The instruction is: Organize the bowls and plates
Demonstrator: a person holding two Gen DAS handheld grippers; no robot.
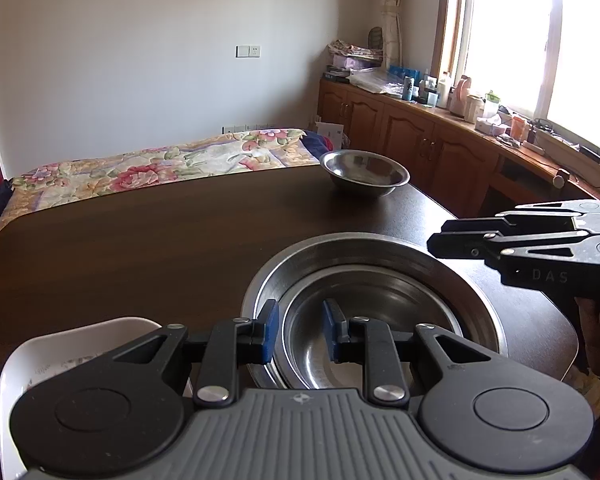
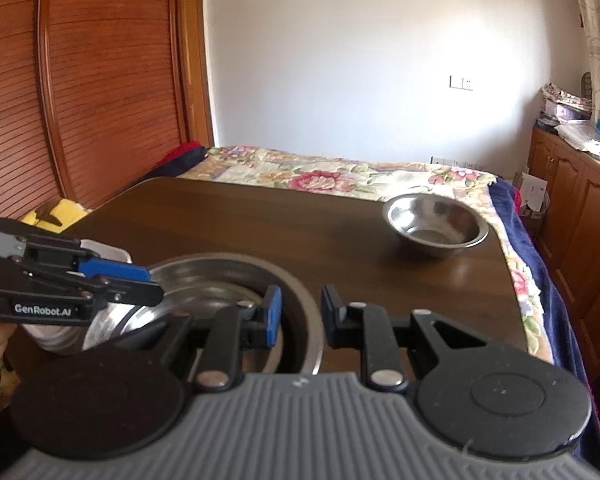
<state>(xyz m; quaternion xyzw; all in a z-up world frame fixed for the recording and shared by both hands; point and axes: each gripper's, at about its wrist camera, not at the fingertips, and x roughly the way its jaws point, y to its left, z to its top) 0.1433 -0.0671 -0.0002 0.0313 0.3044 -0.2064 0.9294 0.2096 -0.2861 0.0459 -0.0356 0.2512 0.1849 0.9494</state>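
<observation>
On the dark wooden table (image 1: 140, 240) lies a wide steel plate (image 1: 372, 246) with a smaller steel bowl (image 1: 380, 312) nested in it. My left gripper (image 1: 301, 331) is open, its blue pads either side of the nested bowl's left rim. A second steel bowl (image 1: 364, 174) stands alone near the table's far right corner. My right gripper (image 2: 302, 314) is open too, its fingers astride the plate's (image 2: 236, 258) right rim. In the right wrist view the left gripper (image 2: 150, 282) reaches in over the nested bowl (image 2: 116, 320), and the lone bowl (image 2: 436, 226) stands far right.
A white plate (image 1: 80, 344) lies at the table's near left, under the left gripper's body. A bed with a floral blanket (image 1: 160, 164) adjoins the table's far edge. Cluttered wooden cabinets (image 1: 420, 136) line the right wall under a window. A slatted wooden door (image 2: 80, 80) stands left.
</observation>
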